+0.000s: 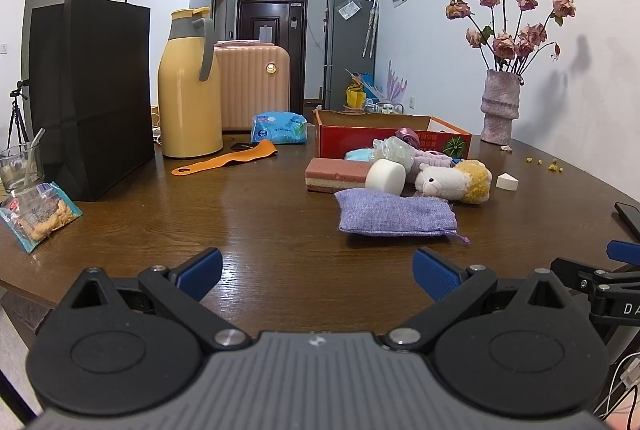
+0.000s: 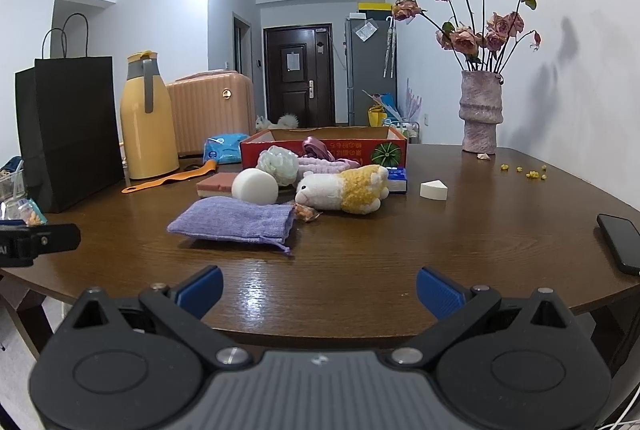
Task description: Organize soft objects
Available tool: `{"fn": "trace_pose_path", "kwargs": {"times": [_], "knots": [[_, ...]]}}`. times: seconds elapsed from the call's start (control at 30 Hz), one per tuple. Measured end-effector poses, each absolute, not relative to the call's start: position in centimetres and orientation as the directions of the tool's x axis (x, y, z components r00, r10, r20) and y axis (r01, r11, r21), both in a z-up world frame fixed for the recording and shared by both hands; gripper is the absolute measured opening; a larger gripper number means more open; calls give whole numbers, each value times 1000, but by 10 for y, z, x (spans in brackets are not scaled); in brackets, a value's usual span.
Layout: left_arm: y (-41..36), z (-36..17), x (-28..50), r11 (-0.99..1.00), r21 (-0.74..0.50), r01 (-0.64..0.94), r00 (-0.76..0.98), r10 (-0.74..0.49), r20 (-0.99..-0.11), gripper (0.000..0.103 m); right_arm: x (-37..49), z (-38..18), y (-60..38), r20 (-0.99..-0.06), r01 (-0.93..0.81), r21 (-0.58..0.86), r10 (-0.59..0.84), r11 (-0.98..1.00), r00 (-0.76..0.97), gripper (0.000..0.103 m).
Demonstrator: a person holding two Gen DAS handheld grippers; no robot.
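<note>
Soft things being faced by two released tools

Soft objects are being shown heaped mid-desk before a red box [image 1: 394, 141] in the left wrist view: a purple pouch [image 1: 396, 217] nearest, a plush sheep [image 1: 454, 181] and white sponge [image 1: 385, 176] behind it. The left tool [image 1: 317, 272] is being held spread wide, gripping nothing, over the near desk [image 1: 240, 213] edge.

In the right wrist view, the right tool [image 2: 319, 290] is being held likewise spread and unloaded, short of the purple pouch [image 2: 232, 221], with the plush sheep [image 2: 344, 187] lying beyond.
</note>
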State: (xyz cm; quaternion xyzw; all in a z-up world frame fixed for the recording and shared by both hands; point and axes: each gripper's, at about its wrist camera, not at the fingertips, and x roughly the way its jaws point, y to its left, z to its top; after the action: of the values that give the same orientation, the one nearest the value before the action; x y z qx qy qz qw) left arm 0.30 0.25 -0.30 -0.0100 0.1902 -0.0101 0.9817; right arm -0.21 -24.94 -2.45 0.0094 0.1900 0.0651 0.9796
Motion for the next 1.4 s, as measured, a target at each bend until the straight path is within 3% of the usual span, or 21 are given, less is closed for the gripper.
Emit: {"fn": "trace_pose_path", "kwargs": {"times": [0.3, 0.43, 0.67, 0.7, 0.8, 0.87, 0.93, 1.0, 1.1, 1.23, 1.27, 1.3, 1.4], "knots": [[2, -3, 24, 1000, 4, 20, 941, -17, -338, 103, 18, -31, -249, -380, -126, 59, 139, 990, 914, 103], [15, -1, 37, 994, -100, -43, 968, 17, -250, 103, 40, -31, -245, -388, -143, 61, 156, 988, 909, 103], [8, -1, 106, 992, -49, 113, 895, -123, -428, 103, 116, -31, -237, -474, -206, 202, 280, 957, 835, 103], [6, -2, 115, 991, -44, 124, 890, -131, -436, 103, 128, -31, -235, -487, -207, 205, 284, 957, 826, 100], [-2, -6, 148, 988, -44, 150, 869, -153, -470, 103, 164, -32, -227, -519, -228, 217, 310, 949, 796, 69], [-3, -10, 169, 981, -81, 177, 846, -194, -496, 103, 185, -35, -220, -537, -239, 226, 326, 944, 778, 63], [-2, -15, 189, 976, -116, 186, 820, -219, -529, 92, 199, -38, -215, -552, -238, 223, 323, 945, 769, 55], [0, -20, 205, 970, -150, 189, 791, -241, -562, 69, 211, -43, -212, -567, -246, 234, 338, 940, 751, 50], [13, -31, 220, 938, -282, 200, 745, -332, -579, 49, 214, -50, -209, -567, -262, 232, 349, 937, 746, 39], [16, -37, 219, 911, -341, 232, 727, -396, -562, 36, 211, -52, -204, -565, -282, 199, 345, 939, 749, 34], [14, -36, 217, 911, -335, 240, 727, -397, -560, 28, 210, -52, -203, -568, -282, 185, 336, 941, 751, 31], [12, -35, 214, 912, -332, 240, 728, -395, -561, 25, 209, -51, -202, -571, -281, 174, 329, 944, 752, 23], [7, -31, 203, 916, -321, 243, 728, -390, -564, 23, 203, -49, -206, -574, -288, 187, 342, 939, 744, 18]]}}
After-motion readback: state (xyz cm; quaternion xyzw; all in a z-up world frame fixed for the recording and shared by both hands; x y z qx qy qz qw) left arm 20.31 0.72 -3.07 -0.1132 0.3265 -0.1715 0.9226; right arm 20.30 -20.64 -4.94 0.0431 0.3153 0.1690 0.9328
